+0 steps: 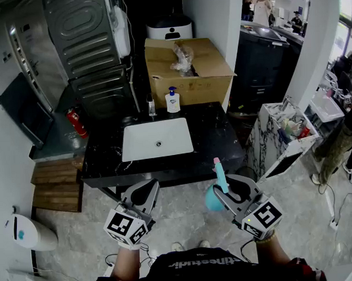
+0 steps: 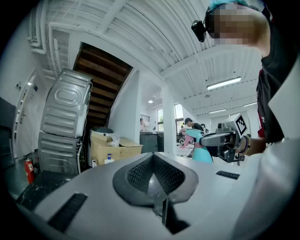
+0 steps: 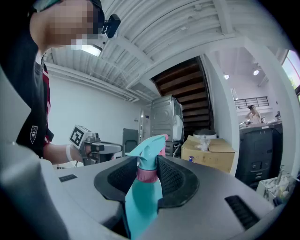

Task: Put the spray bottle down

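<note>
**Spray bottle clamped in the right gripper, short of the surface**

The right gripper (image 1: 227, 190) is held level, and its fingers (image 3: 174, 180) are partly closed and pressed on the neck of the spray bottle (image 3: 143, 201). The dark pads grip the bottle at its pink collar. The bottle stands upright between them. Its teal trigger head and pink nozzle rise above the fingers, and its teal body hangs below them. In the head view the bottle (image 1: 213, 200) is in the air over the floor, resting on nothing.

The left gripper (image 1: 144, 191) is level too, out to the left of the right fingers and apart from them. Its fingers (image 2: 136, 173) are closed together, pad against pad, with nothing between them.

The black surface (image 1: 216, 135) lies ahead of both pairs of fingers, with its front edge just beyond their tips. A white sink (image 1: 130, 136) is set into it, ahead of the left fingers. Past the sink, at the far edge, stand a soap bottle (image 1: 173, 101) and a smaller dark bottle (image 1: 151, 105). Behind those sits an open cardboard box (image 1: 191, 73).

Further ahead and to the left of the left fingers stand two stacked grey machines (image 1: 86, 36). A red extinguisher (image 1: 77, 123) lies on a low ledge beside them.
</note>
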